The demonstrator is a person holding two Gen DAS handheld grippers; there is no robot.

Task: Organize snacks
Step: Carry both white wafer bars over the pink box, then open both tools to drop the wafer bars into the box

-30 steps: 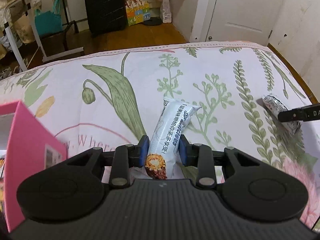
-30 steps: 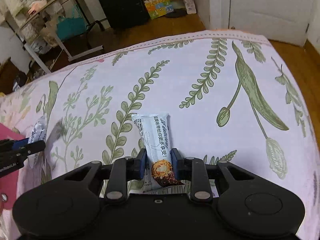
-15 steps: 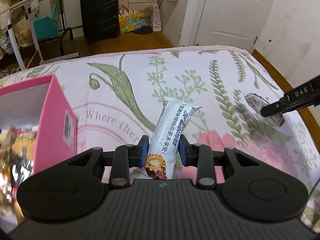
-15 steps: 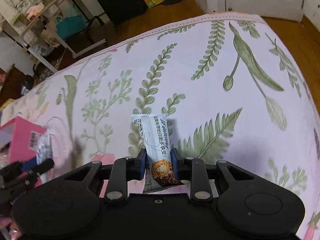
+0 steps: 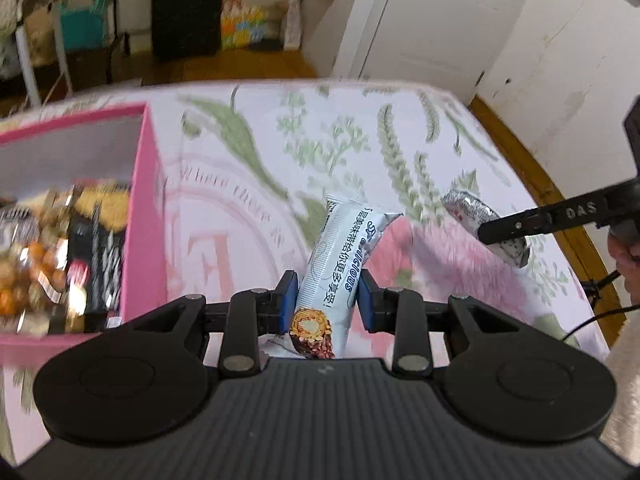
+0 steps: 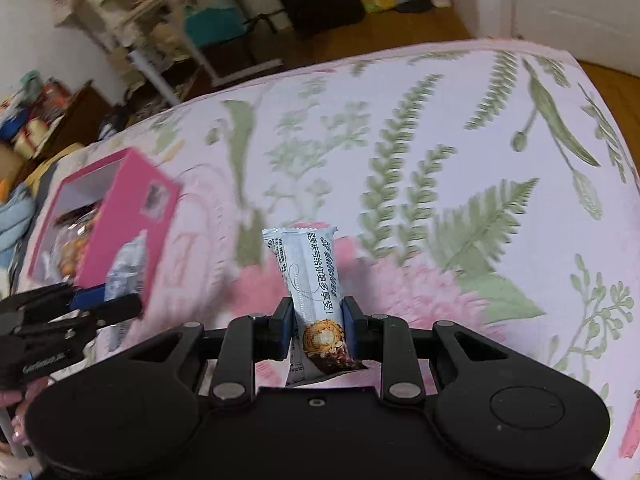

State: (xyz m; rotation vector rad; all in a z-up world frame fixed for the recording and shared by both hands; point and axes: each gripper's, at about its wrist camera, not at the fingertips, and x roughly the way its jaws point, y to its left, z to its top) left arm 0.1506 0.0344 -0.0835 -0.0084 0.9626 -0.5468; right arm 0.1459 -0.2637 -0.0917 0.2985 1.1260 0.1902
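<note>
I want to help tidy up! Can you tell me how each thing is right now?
Left claw: shut on a snack bar, off the bed.
Right claw: shut on another snack bar.
Pink box: open on top, snacks inside.
Bedspread: spread flat.
Suitcase: upright, closed.
Door: closed.

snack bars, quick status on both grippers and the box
Left gripper shut on snack bar. Right gripper shut on second bar. Pink box open, nothing blocking.

Left gripper (image 5: 328,294) clamped — right gripper (image 6: 316,318) clamped, both angled downward
</note>
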